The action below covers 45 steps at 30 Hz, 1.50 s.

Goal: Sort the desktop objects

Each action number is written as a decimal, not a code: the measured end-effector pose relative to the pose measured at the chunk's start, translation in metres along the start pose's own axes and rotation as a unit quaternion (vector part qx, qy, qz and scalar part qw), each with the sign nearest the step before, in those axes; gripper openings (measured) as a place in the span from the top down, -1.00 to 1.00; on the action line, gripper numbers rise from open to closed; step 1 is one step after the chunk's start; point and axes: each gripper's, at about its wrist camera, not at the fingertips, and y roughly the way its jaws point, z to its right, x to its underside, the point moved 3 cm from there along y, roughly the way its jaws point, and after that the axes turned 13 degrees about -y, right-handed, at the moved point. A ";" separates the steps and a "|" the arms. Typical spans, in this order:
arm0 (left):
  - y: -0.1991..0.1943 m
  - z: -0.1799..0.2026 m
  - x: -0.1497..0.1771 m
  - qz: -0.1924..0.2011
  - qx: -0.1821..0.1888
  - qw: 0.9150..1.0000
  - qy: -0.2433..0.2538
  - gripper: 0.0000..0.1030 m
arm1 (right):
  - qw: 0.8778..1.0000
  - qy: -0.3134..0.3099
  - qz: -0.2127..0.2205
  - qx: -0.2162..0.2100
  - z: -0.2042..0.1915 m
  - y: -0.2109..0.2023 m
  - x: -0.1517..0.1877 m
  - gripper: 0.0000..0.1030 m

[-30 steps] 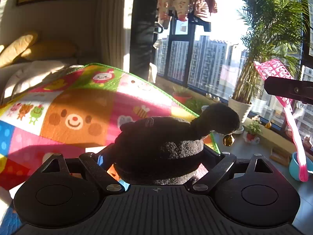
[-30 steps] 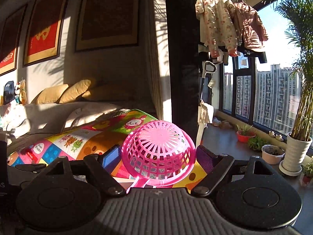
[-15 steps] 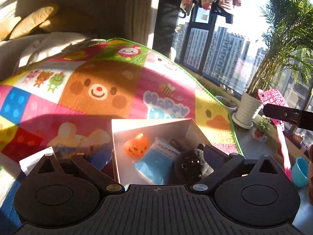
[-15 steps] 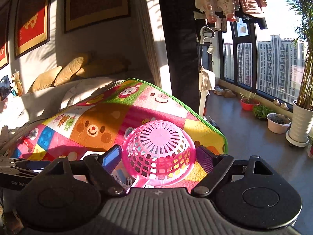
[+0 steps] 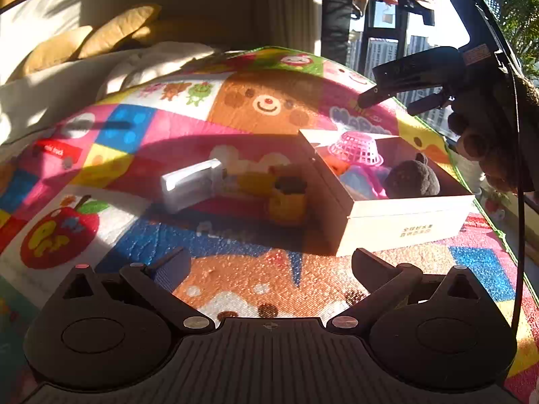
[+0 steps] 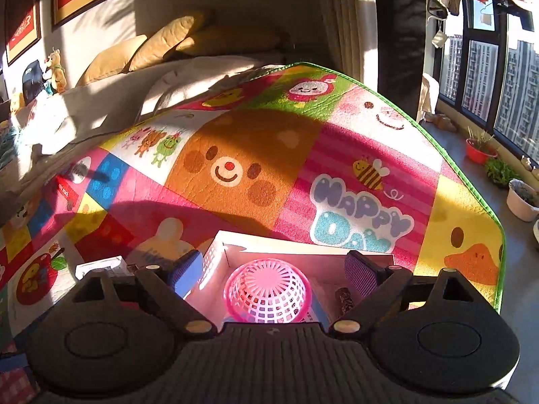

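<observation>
on the left of the play mat (image 5: 141,235) a small white box (image 5: 190,185) lies on its own, with a yellow block (image 5: 288,207) and some darker bits just beside it in shadow, still outside the white storage box (image 5: 404,222). the left gripper (image 5: 269,269) hovers above the mat with its jaws spread as wide as they go and nothing between them. further right, the storage box holds the pink basket (image 5: 355,148) upside down, a dark plush toy (image 5: 412,180), something orange and a blue packet. in the right wrist view the right gripper (image 6: 274,271) sits directly over the pink basket, its jaws opening, pads clear of the rim on both sides. judging by this, the step in hand is letting the basket go into the box. to do it well the person should let the jaws finish parting, lift straight up so no pad catches the mesh, then steer the left gripper toward the loose items by the white box.
</observation>
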 end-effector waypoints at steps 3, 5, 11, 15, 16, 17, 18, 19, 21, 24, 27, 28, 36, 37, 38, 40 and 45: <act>0.002 -0.031 0.004 -0.004 -0.020 0.999 -0.033 -1.00 | 1.000 0.010 -0.005 0.000 -0.008 -0.001 0.003 -0.79; 0.004 -0.046 0.007 -0.002 -0.035 0.998 -0.046 -1.00 | 1.000 -0.005 -0.006 0.002 -0.021 -0.001 0.000 -0.79; 0.003 -0.075 0.014 -0.002 -0.032 0.994 -0.100 -1.00 | 0.978 -0.205 -0.043 -0.002 -0.123 0.023 0.006 -0.09; 0.002 -0.080 0.015 0.004 -0.009 0.993 -0.120 -1.00 | 0.959 -0.272 -0.074 0.015 -0.168 0.053 0.024 -0.09; 0.002 -0.080 0.015 0.004 -0.005 0.992 -0.123 -1.00 | 0.957 -0.276 -0.082 0.020 -0.172 0.061 0.026 -0.09; 0.002 -0.081 0.015 0.004 -0.002 0.992 -0.125 -1.00 | 0.956 -0.277 -0.091 0.020 -0.175 0.068 0.027 -0.09; 0.002 -0.082 0.016 0.005 0.001 0.992 -0.129 -1.00 | 0.954 -0.278 -0.109 0.019 -0.175 0.078 0.028 -0.09; 0.002 -0.083 0.016 0.006 0.002 0.991 -0.133 -1.00 | 0.952 -0.280 -0.119 0.019 -0.176 0.084 0.030 -0.09; 0.002 -0.085 0.016 0.007 0.005 0.990 -0.142 -1.00 | 0.951 -0.285 -0.114 0.023 -0.181 0.083 0.032 0.03; 0.002 -0.088 0.016 0.008 0.007 0.988 -0.151 -1.00 | 0.953 -0.286 -0.098 -0.001 -0.190 0.058 0.040 0.18; 0.002 -0.089 0.016 0.007 0.005 0.988 -0.154 -1.00 | 0.952 -0.299 -0.070 -0.016 -0.198 0.016 0.059 0.27; 0.002 -0.089 0.016 0.007 0.004 0.988 -0.155 -1.00 | 0.953 -0.294 -0.064 -0.029 -0.196 0.000 0.066 0.27; 0.012 -0.073 0.013 -0.015 -0.018 0.994 -0.107 -1.00 | 0.969 -0.233 -0.074 -0.025 -0.132 -0.086 0.130 0.27; 0.014 -0.068 0.012 -0.015 -0.018 0.995 -0.094 -1.00 | 0.972 -0.222 -0.077 -0.019 -0.121 -0.090 0.137 0.26; 0.017 -0.063 0.009 -0.012 -0.021 0.996 -0.081 -1.00 | 0.976 -0.205 -0.075 -0.015 -0.109 -0.092 0.143 0.14; 0.023 -0.052 -0.001 0.000 -0.029 0.998 -0.052 -1.00 | 0.983 -0.170 -0.070 -0.007 -0.090 -0.095 0.149 -0.07; 0.059 -0.032 -0.045 0.040 -0.076 0.996 0.027 -1.00 | 0.997 -0.075 -0.027 -0.005 -0.056 -0.105 0.161 -0.29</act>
